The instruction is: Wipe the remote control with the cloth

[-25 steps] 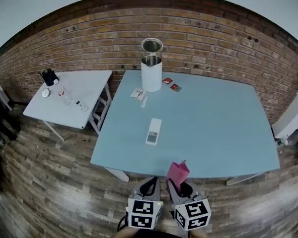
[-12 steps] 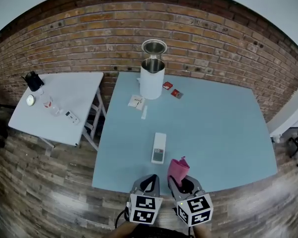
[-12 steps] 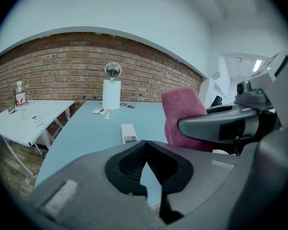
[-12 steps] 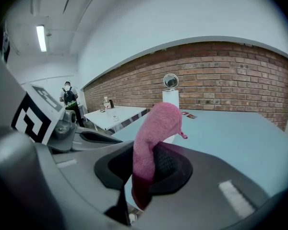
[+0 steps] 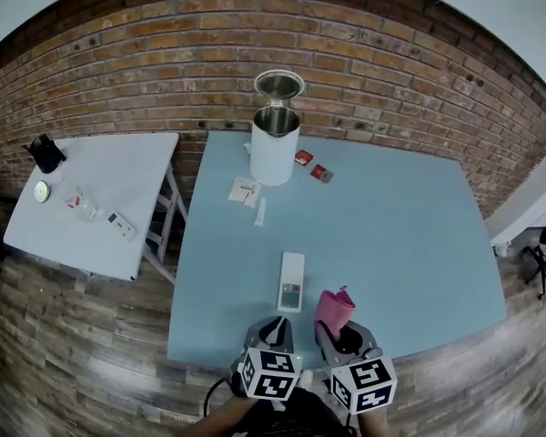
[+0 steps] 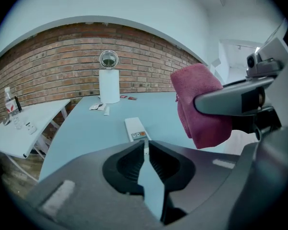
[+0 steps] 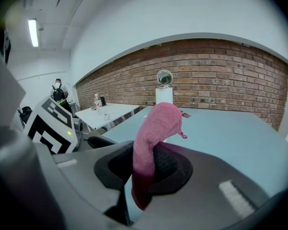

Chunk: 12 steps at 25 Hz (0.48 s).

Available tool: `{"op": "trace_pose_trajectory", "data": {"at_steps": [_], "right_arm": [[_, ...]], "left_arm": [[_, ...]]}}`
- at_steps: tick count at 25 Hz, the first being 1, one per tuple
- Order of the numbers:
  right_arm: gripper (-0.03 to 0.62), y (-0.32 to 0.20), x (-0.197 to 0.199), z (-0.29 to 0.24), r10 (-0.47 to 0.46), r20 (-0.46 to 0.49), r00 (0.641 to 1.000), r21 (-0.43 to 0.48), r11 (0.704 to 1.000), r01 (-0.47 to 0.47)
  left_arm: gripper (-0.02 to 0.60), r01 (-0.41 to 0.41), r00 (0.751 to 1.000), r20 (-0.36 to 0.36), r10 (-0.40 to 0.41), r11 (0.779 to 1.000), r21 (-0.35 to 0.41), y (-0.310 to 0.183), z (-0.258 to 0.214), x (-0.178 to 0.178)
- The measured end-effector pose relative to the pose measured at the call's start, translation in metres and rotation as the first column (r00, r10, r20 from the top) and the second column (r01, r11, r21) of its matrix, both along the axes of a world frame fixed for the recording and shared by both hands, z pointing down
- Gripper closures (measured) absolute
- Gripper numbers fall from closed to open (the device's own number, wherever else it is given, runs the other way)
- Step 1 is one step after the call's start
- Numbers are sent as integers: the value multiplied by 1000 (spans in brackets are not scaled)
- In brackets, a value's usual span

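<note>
Left gripper (image 6: 145,146) hovers over the near edge of the bench (image 5: 400,235), jaws together and empty. Remote (image 5: 291,281) lies flat on the bench just ahead, at its 12 o'clock. Right gripper (image 7: 143,169), at the left's 3 o'clock, has its jaws clamped on the pink cloth (image 7: 156,128), which stands upright.

The cloth (image 5: 333,309) is pink, soft and nubby like terry. The remote control (image 5: 291,281) looks like smooth white plastic. The tabletop (image 5: 391,235) is matt, smooth pale blue. The kettle (image 5: 275,148) has a shiny metal rim. The brick wall (image 5: 164,71) is rough, and the wood-plank floor (image 5: 91,335) has a faint sheen.
</note>
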State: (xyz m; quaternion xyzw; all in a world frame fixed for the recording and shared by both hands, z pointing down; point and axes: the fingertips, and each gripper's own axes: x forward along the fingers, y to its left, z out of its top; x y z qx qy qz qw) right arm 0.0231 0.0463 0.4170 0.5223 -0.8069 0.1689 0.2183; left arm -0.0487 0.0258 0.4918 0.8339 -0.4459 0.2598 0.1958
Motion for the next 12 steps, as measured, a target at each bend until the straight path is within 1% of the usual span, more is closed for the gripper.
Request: {"op": "trace_pose_trajectory", "data": {"at_steps": [1,5,6,8,12], "right_arm": [[520,-2,2,1,0,1,1000,-1,1000,0],[519,-12,9,2,-13,14,1000,-8,1000,13],[519,-15,11,2,-18,17,1000,-12,1000,18],[519,-22,15,6,-38,22,999,-25,999,38],[519,-37,22,13,-104,21,994,-42,994,105]], "left_arm": [[518,-2,1000,8,2,1000,-10,-2,4,2],[508,3,999,42,-1,999,-47,-10,16,7],[488,7,999,51,-4,998,-55,-12,17,9],[482,24,997,71,-19,997,-72,-17,21,13],[431,71,990,132,-57,992,-108,-25,36,18]]}}
